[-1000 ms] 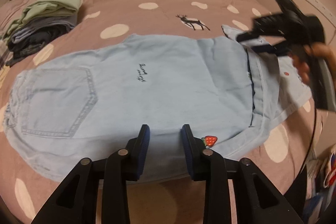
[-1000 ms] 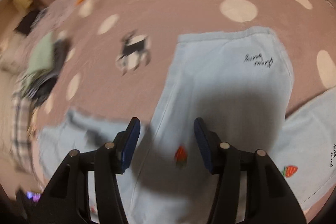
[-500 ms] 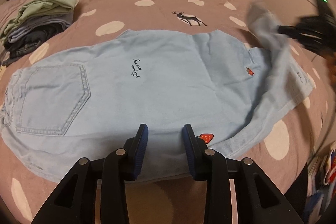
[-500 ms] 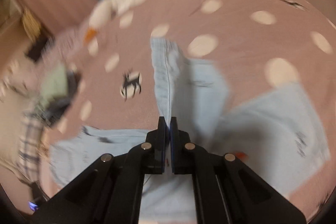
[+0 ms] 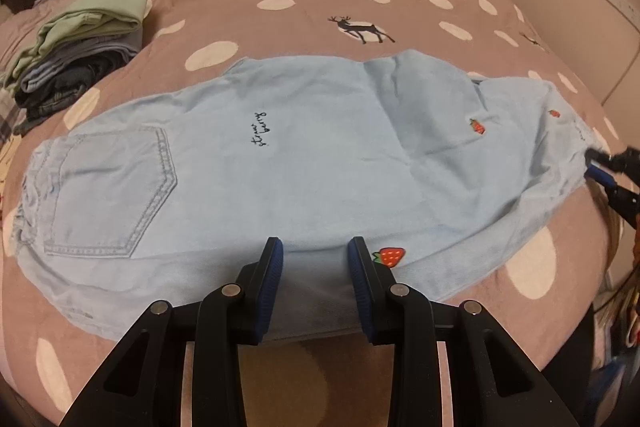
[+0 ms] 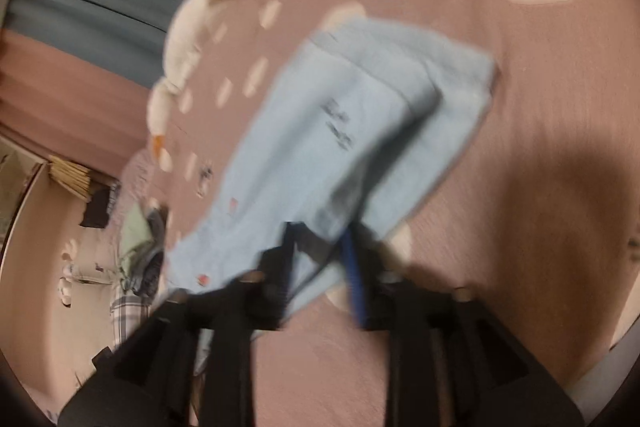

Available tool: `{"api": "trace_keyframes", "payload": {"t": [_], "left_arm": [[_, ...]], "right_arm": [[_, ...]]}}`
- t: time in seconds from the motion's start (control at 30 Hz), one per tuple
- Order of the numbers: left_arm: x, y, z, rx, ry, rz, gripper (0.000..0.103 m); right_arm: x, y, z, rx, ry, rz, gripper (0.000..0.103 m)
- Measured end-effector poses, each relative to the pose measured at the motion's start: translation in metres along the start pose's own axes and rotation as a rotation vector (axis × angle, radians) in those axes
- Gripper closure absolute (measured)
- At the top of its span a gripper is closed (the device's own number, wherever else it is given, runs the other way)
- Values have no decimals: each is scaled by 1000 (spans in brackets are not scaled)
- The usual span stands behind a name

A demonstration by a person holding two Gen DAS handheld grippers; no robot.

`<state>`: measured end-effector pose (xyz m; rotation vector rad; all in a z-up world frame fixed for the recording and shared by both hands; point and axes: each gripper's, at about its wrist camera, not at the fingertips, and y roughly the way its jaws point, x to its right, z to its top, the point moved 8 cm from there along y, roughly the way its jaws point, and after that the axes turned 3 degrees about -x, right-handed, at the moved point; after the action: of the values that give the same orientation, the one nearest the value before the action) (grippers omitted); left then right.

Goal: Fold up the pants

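Pants (image 5: 304, 155) flat, clothes stack (image 5: 80, 51) beside

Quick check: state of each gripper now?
Left gripper: jaws open, empty, over the pants.
Right gripper: jaws just opened, parted at the pants' leg end; grip unclear.

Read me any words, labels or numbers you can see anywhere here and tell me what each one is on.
"straw berry": dark cursive stitching on the light blue pants, near their middle, at.
More dark lettering near the leg hem: too small to read.
Dark lettering on the pants in the right wrist view: too blurred to read.
No labels or numbers are readable on the polka-dot bedspread or the folded clothes stack.
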<state>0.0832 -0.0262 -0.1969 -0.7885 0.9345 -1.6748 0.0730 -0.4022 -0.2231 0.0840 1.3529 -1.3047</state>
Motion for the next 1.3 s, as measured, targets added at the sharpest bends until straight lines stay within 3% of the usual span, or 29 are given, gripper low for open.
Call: {"api": "trace_keyframes", "payload": {"t": [0.17, 0.23, 0.3, 0.43, 0.6, 0.7, 0.73, 0.8, 0.83, 0.9, 1.0, 1.07, 1.2, 1.3], "left_arm": [[14, -8, 16, 25, 18, -38, 70], [22, -6, 25, 27, 33, -35, 70], [30, -1, 36, 27, 47, -43, 70], [49, 24, 63, 1, 63, -70, 70], [67, 49, 76, -23, 88, -53, 70], [73, 59, 73, -34, 109, -41, 70], [73, 59, 73, -29, 113, -39, 70], [70, 56, 72, -23, 106, -41, 70], [65, 54, 71, -23, 95, -40, 70], [54, 49, 70, -22, 67, -43, 70], [24, 39, 64, -16, 15, -18, 70], [7, 34, 57, -14, -23, -10, 70], [-23, 25, 49, -4, -91, 5, 70], [-35, 22, 49, -1, -92, 19, 70]], "right_arm": [[-2, 8, 15, 23, 17, -25, 60], [3, 10, 22, 17, 8, -43, 73], [7, 10, 29, 28, -24, -88, 96], [4, -4, 45, 85, -73, -104, 99], [4, -59, 46, 237, -132, -121, 98], [40, -39, 47, 121, -58, -176, 90], [57, -28, 46, 66, 2, -195, 93], [62, -27, 50, 72, 19, -161, 91], [58, -34, 54, 101, -14, -191, 88], [47, -51, 64, 186, -106, -290, 68], [14, -56, 71, 216, -294, -331, 64], [-20, -41, 65, 152, -450, -285, 64], [-96, 22, 32, -76, -758, -131, 65], [-141, 71, 5, -204, -1016, -97, 66]]}}
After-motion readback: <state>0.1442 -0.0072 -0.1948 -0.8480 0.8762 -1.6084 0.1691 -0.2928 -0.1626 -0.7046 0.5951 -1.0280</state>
